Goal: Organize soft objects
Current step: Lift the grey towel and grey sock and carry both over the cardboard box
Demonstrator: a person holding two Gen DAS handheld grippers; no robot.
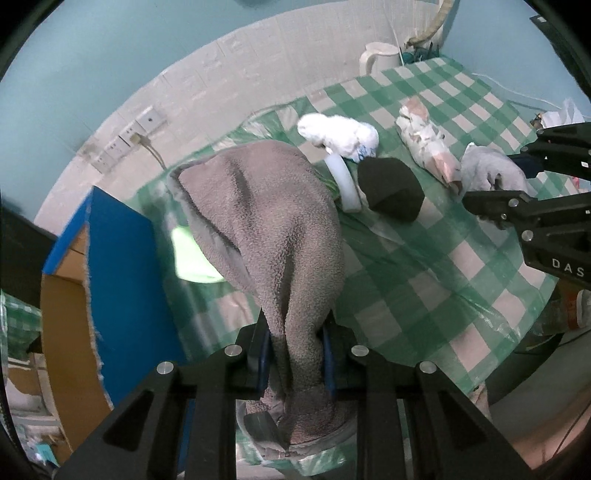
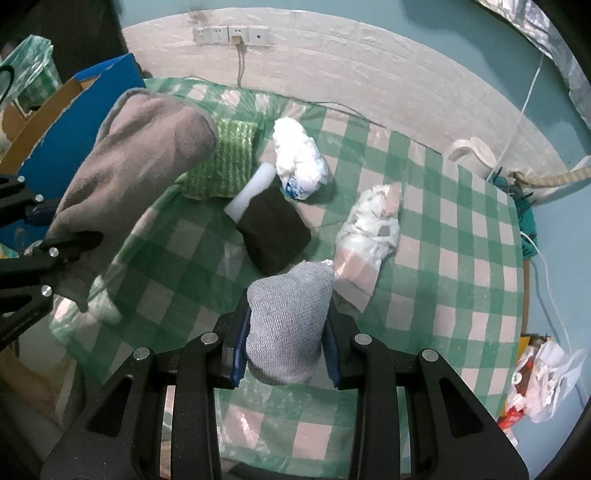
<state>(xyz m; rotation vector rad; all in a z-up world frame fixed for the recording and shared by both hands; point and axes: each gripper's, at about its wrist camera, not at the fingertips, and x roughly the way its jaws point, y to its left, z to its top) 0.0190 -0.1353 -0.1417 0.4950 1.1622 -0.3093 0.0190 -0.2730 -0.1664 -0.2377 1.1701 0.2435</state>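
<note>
My left gripper [image 1: 295, 354] is shut on a brown-grey fleece cloth [image 1: 273, 221], which hangs lifted above the green-checked table [image 1: 424, 277]. From the right wrist, that fleece cloth [image 2: 140, 166] hangs at the left in the left gripper [image 2: 55, 225]. My right gripper [image 2: 286, 347] is shut on a grey knitted cloth [image 2: 288, 321], held just above the table. Lying on the table are a black cloth [image 2: 275, 229], a white bundle [image 2: 299, 158], a white patterned bundle [image 2: 373, 229] and a green knitted cloth [image 2: 225, 162].
A blue cardboard box [image 1: 122, 266] stands open at the table's left edge. A white foam piece [image 2: 247, 195] lies between the green and black cloths. A white jug [image 2: 472, 155] and cables sit at the far right corner. Wall sockets [image 2: 231, 35] are behind.
</note>
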